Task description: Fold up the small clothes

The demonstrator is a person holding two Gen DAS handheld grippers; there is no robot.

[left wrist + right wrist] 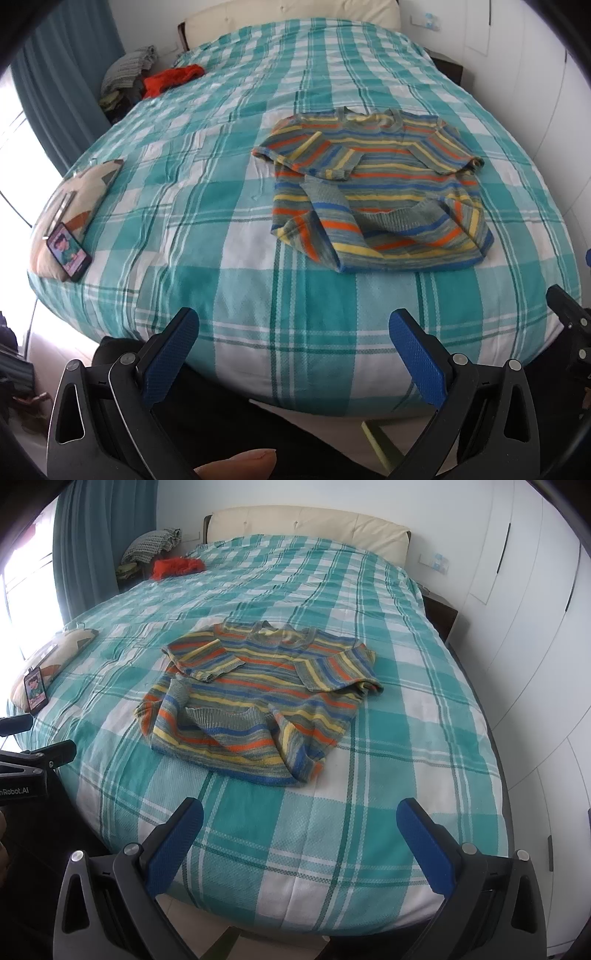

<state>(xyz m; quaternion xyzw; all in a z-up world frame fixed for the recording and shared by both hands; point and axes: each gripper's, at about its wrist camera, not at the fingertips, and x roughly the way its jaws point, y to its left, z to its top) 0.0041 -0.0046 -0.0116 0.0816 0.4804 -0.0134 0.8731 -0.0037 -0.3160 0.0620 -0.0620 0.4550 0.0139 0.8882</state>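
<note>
A small striped knit sweater (376, 184) (258, 698) in orange, yellow, blue and grey lies on the bed, with both sleeves folded in over the body and the hem turned up in places. My left gripper (293, 328) hovers over the near edge of the bed, short of the sweater, wide open with nothing between its blue pads. Just as wide and just as bare, my right gripper (299, 819) hangs above the near part of the bedcover (332, 849), in front of the sweater's hem.
A teal and white checked cover (221, 221) spreads over the bed. A phone (68, 253) (35, 692) rests on a cushion (74, 195) at the left edge. Red cloth (171, 79) (177, 566) and piled clothes (125, 72) sit at the far left corner. White wardrobe doors (524, 627) stand right.
</note>
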